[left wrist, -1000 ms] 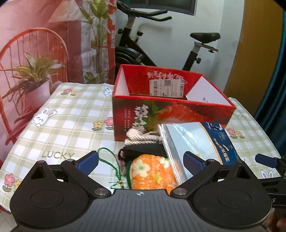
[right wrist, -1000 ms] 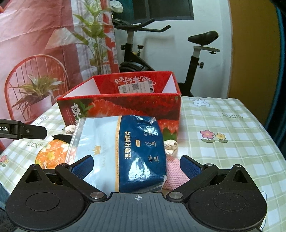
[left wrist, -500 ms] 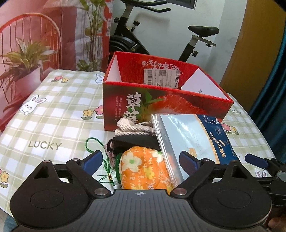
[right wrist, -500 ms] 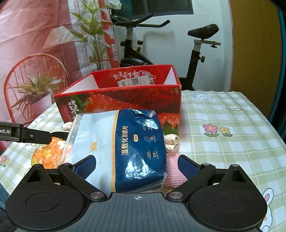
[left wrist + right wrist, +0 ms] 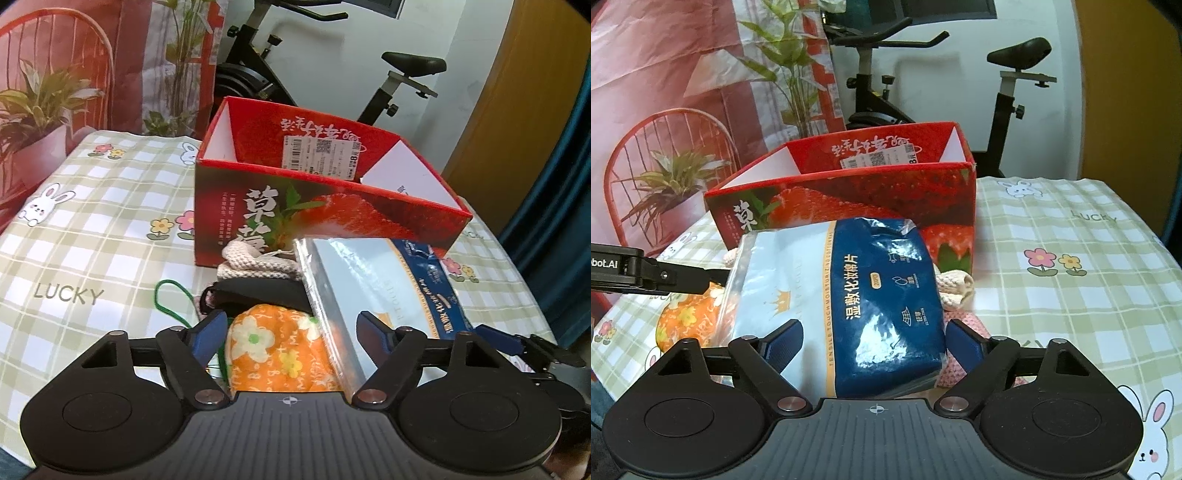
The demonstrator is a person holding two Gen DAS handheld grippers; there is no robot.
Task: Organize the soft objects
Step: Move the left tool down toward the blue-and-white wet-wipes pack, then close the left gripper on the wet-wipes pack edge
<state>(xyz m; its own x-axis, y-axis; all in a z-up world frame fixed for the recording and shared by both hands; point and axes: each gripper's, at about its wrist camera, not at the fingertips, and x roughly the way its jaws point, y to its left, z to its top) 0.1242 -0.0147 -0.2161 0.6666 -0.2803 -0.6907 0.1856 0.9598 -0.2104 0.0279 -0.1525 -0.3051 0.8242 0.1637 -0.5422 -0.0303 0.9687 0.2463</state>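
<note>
The orange pouch point(image 5: 280, 354) is framed by the closing left gripper point(image 5: 293, 332), not yet pressed. The blue pack point(image 5: 849, 306) is framed by the closing right gripper point(image 5: 875, 341); contact cannot be told. The pink cloth point(image 5: 964, 332) is mostly hidden on the bench point(image 5: 1071, 295)

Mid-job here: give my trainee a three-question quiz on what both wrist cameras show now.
1. True or false: the red strawberry box already holds the orange floral pouch.
2. Which item lies between the right gripper fingers? A) blue and silver wipes pack B) cream knitted item C) pink knitted item
3. Fill in: the left gripper straddles the orange ____ pouch.

Key: 1 false; 2 A; 3 floral. Both grippers' jaws are closing.
</note>
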